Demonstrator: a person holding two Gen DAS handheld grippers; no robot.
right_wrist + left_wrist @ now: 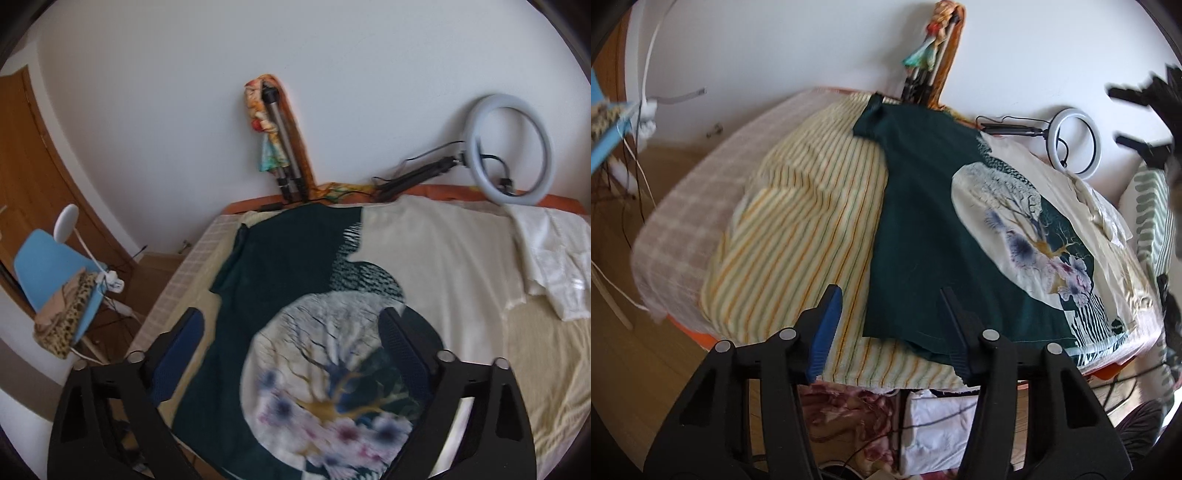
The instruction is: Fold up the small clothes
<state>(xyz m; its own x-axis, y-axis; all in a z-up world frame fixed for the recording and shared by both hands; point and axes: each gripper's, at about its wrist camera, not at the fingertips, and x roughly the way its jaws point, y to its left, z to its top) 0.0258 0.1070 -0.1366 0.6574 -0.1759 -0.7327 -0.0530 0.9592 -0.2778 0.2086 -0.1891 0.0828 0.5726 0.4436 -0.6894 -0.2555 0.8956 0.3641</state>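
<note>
From my remote seat I see a dark green T-shirt [916, 229] lying flat on the bed [676, 236], spread over a striped yellow cloth [798, 236], its round tree-and-flower print [332, 376] facing up and its hem toward the near edge. My left tool [890, 325] hovers at that hem, jaws partly apart, the blue pad [827, 328] over the striped cloth and the other finger over the green fabric (nothing is pinched between them). My right tool [291, 358] hangs above the shirt's printed middle with its jaws wide apart and holding nothing; the shirt shows between its fingers. A crumpled white garment [554, 258] lies at the far right of the bed, near a ring light [513, 147] leaning against the wall. A blue chair [48, 273] stands to the left.
</note>
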